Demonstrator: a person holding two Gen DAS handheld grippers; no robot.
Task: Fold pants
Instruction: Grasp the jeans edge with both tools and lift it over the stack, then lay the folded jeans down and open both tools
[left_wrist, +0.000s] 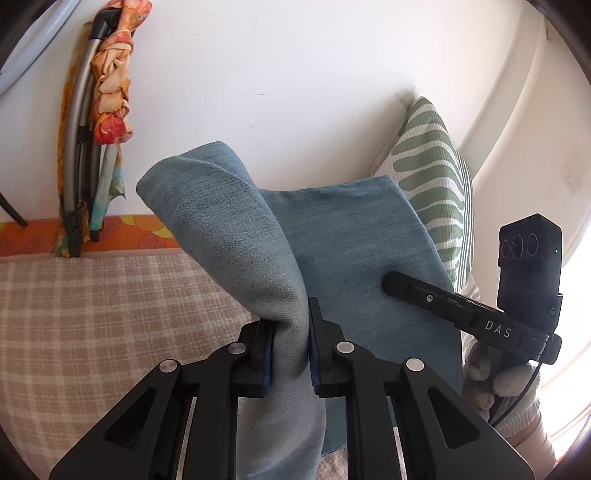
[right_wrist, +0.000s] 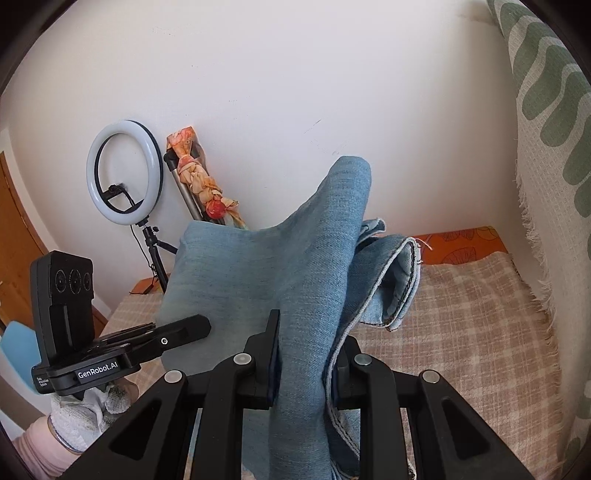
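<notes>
Light blue denim pants (left_wrist: 332, 251) hang lifted above the checked bed cover, stretched between my two grippers. My left gripper (left_wrist: 291, 347) is shut on a bunched fold of the denim, which rises in a hump to the upper left. My right gripper (right_wrist: 306, 365) is shut on another fold of the same pants (right_wrist: 258, 280); a stitched hem (right_wrist: 402, 284) droops to its right. In the left wrist view the other gripper (left_wrist: 461, 314) shows at the right, pressed into the cloth. The right wrist view shows the left one (right_wrist: 122, 350) at the left, held by a gloved hand (right_wrist: 92, 410).
A beige checked cover (left_wrist: 92, 314) lies over the bed, with an orange patterned sheet (right_wrist: 458, 240) at its far edge. A green-and-white pillow (left_wrist: 432, 173) leans on the white wall. A ring light on a tripod (right_wrist: 125, 173) and a folded frame with floral cloth (left_wrist: 107, 110) stand by the wall.
</notes>
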